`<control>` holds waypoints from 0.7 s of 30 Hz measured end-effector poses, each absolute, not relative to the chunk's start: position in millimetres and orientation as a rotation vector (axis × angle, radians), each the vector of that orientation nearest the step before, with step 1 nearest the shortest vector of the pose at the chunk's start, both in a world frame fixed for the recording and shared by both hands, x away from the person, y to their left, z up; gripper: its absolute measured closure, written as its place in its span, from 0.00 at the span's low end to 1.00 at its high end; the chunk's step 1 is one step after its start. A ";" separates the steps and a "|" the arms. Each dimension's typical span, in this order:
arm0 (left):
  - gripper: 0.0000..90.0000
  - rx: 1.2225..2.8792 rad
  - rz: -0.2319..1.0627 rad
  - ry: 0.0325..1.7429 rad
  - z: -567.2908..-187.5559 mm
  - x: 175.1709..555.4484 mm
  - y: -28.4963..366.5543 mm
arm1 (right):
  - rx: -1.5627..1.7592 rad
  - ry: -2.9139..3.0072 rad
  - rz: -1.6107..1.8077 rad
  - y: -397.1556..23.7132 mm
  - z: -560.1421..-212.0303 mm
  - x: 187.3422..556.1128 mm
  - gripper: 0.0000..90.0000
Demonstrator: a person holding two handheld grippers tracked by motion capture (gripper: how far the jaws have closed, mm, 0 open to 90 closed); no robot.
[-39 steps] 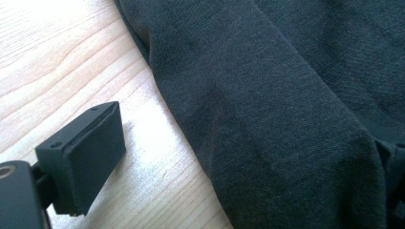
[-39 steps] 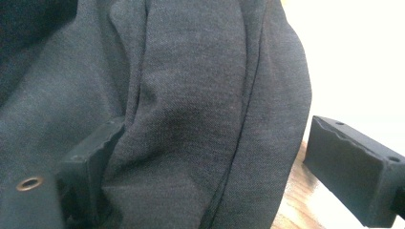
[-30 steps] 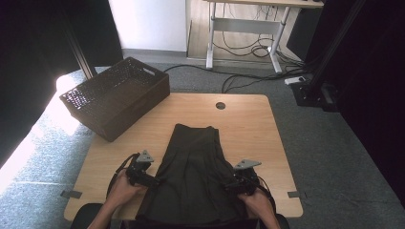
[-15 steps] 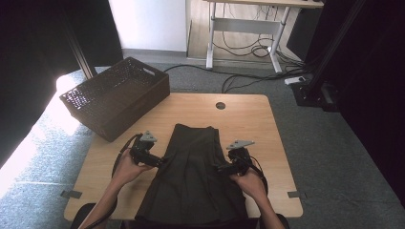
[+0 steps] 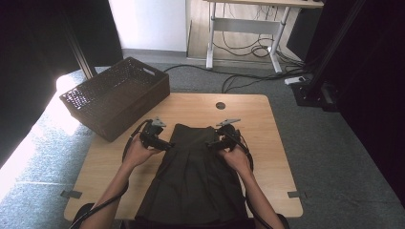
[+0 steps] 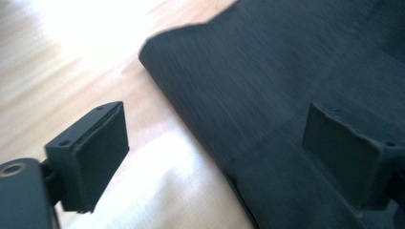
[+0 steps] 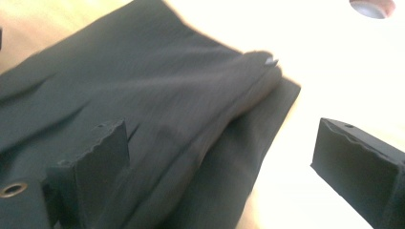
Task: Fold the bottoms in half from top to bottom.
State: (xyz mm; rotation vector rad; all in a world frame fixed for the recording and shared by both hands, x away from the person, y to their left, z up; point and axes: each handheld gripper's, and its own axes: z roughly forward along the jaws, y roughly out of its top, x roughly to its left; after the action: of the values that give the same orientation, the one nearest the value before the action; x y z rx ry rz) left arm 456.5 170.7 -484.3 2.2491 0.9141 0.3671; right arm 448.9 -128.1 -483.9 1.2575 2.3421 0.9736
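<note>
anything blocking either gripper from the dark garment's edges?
Nothing visible. The left gripper and right gripper sit at the side edges of the dark garment, jaws open and straddling each edge, with bare table around them. The wicker basket stands well off left.

The near end of the dark garment (image 5: 193, 181) is running off the table's (image 5: 282, 157) near edge and out of the high view. Both gripper views are showing its cloth blurred.
</note>
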 end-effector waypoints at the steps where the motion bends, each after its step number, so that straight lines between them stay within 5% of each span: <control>1: 0.12 2.248 0.369 0.917 -484.5 459.9 169.5 | 1.270 2.334 0.963 -125.6 -484.1 453.8 0.06; 21: 0.16 2.299 0.357 1.031 -534.3 492.9 160.6 | 1.376 2.338 0.850 -128.3 -533.5 494.5 0.14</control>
State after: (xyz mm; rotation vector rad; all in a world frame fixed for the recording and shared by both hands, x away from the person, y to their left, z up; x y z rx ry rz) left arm 492.9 160.6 -534.3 2.2994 1.0312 0.3574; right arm 494.5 -128.3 -533.5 1.3759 2.3381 0.8496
